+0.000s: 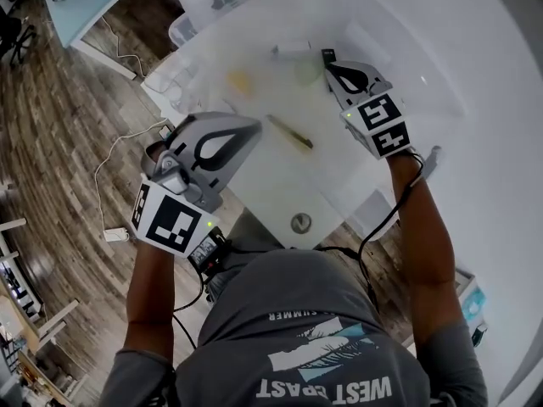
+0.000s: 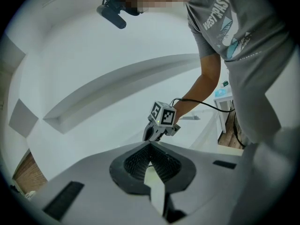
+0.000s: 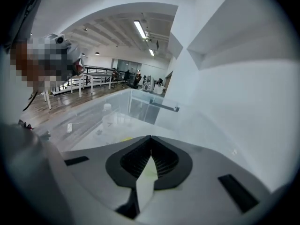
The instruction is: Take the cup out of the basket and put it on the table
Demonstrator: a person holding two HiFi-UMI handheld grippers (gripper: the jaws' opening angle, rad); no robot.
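A pale green round thing, maybe the cup [image 1: 307, 68], stands on the white table [image 1: 280, 185], washed out by glare. My right gripper [image 1: 327, 56] is just right of it, jaws shut and empty [image 3: 151, 138]. A clear-walled basket [image 1: 174, 79] sits at the table's far left edge; in the right gripper view the clear-walled basket [image 3: 138, 104] lies ahead with small pale things inside. My left gripper [image 1: 254, 125] hovers over the table's near left part, its jaws meeting at the tips with nothing held [image 2: 150, 144]. It looks toward the right gripper's marker cube [image 2: 164, 114].
A long olive stick-like utensil [image 1: 290, 131] lies mid-table between the grippers. A small yellowish object [image 1: 240, 81] rests farther back. A round metal grommet [image 1: 300, 222] sits near the front edge. A white curved wall [image 1: 475, 100] bounds the right. Cables trail over the wood floor [image 1: 51, 142].
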